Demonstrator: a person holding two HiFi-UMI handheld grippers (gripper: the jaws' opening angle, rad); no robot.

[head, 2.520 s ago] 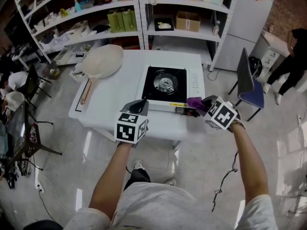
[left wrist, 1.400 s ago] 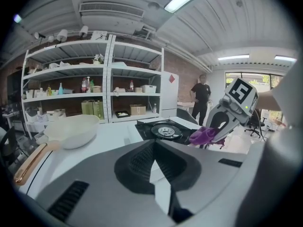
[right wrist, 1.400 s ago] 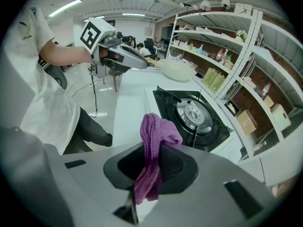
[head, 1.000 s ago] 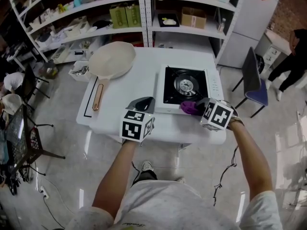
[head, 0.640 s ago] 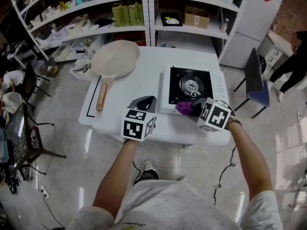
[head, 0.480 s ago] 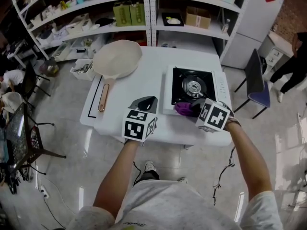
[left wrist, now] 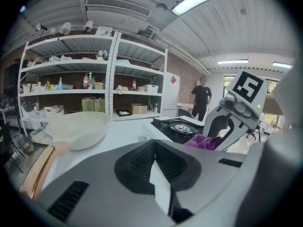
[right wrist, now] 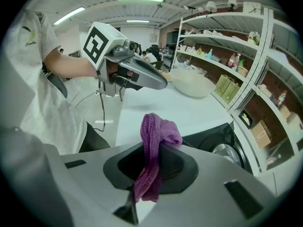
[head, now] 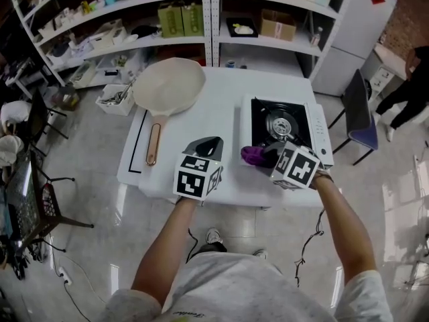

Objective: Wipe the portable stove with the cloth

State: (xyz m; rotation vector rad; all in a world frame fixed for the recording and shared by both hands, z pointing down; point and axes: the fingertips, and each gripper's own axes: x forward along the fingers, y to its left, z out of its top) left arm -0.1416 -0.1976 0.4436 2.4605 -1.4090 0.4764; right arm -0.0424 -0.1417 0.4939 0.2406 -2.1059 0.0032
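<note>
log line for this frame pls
right gripper: shut on cloth | cloth: purple, at near left corner of stove | left gripper: shut, empty, over near edge of table

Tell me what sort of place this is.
Probably a lab or workshop staged as a test kitchen, not a home. Open metal shelving holds boxes and bottles, a plain white table carries a portable stove and a pan, and a chair stands on a polished floor.
</note>
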